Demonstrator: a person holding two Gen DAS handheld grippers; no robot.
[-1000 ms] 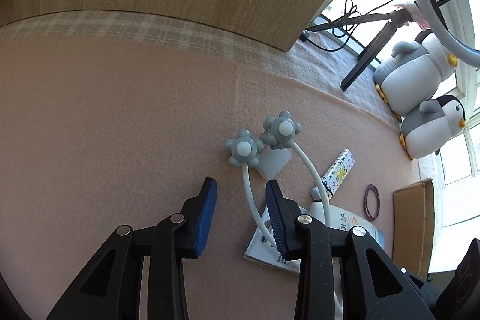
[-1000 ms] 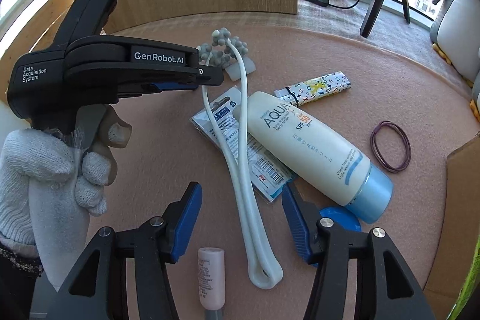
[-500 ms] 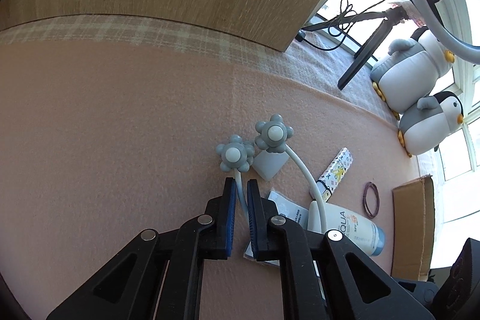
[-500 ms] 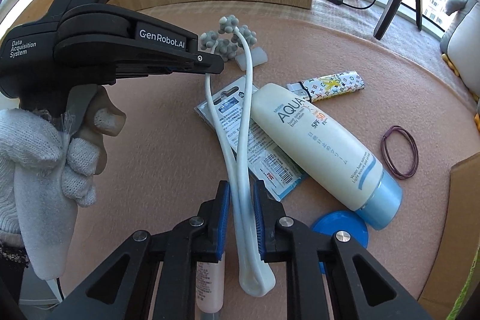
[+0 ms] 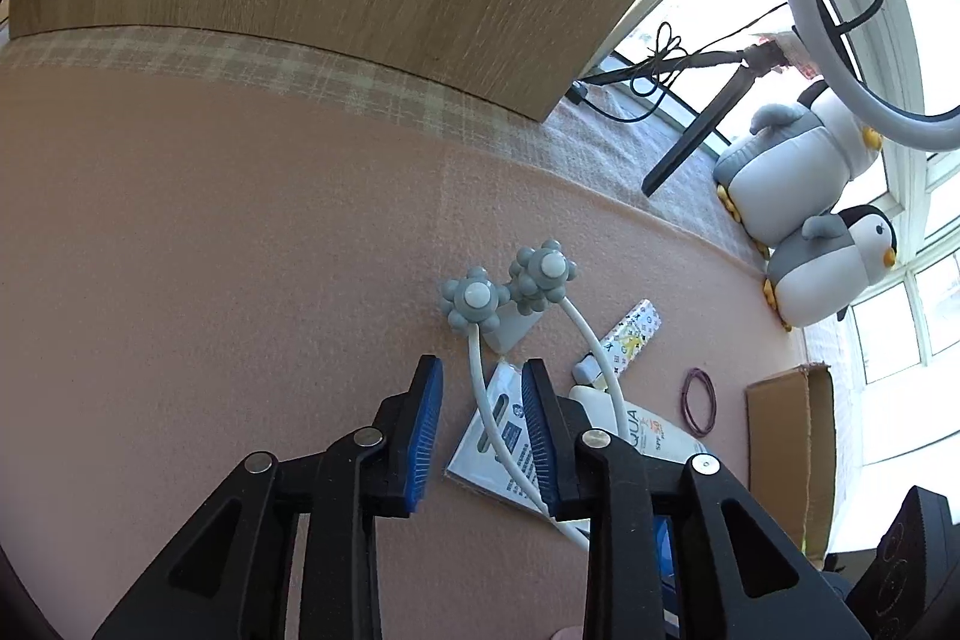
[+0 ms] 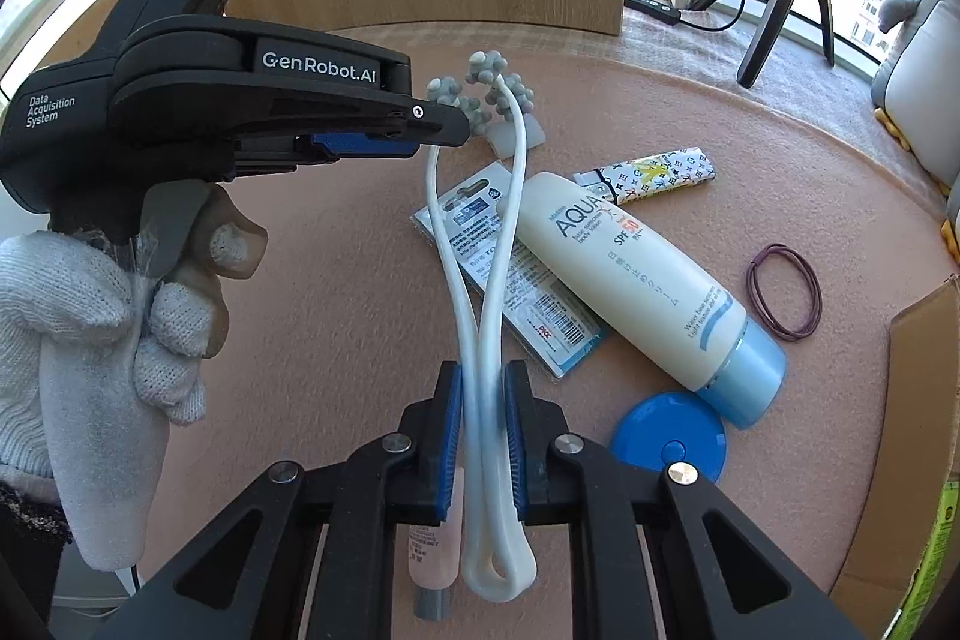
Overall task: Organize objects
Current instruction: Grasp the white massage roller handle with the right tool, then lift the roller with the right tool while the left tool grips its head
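left hand-held gripper (image 5: pixel 480 430) spread apart, gripped by a gloved hand (image 6: pixel 90 328) — right hand-held gripper (image 6: pixel 483 430) pinched nearly closed.

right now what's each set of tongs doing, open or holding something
Left tongs: open, fingers either side of one arm of the white roller massager, not gripping it.
Right tongs: shut on the white roller massager, near its looped handle end.
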